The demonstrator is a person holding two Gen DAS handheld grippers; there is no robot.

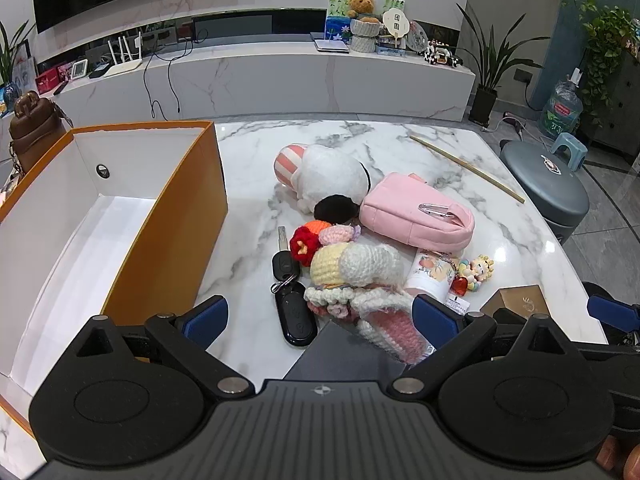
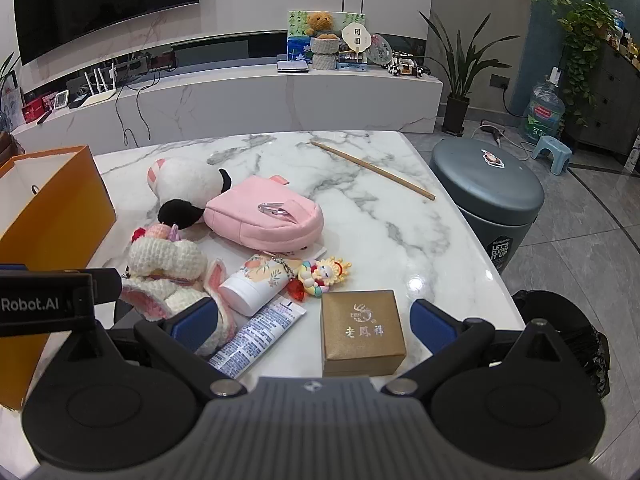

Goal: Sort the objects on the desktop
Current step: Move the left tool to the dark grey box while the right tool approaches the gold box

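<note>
A heap of small things lies on the marble table (image 1: 400,144): a white plush toy (image 1: 332,176), a pink pouch (image 1: 416,216), a crocheted doll (image 1: 356,268), black car keys (image 1: 294,308), a floral tube (image 2: 260,284), a doll charm (image 2: 324,274) and a gold box (image 2: 362,332). My left gripper (image 1: 320,316) hovers open above the keys and the crocheted doll, nothing between its fingers. My right gripper (image 2: 314,320) is open over the gold box and a white tube (image 2: 256,334), touching neither.
An open orange box (image 1: 168,216) with a white inside stands at the table's left. A wooden stick (image 1: 466,168) lies at the far right. Beside the table's right edge stands a grey round bin (image 2: 488,184). Beyond are a TV bench (image 1: 280,80) and potted plants.
</note>
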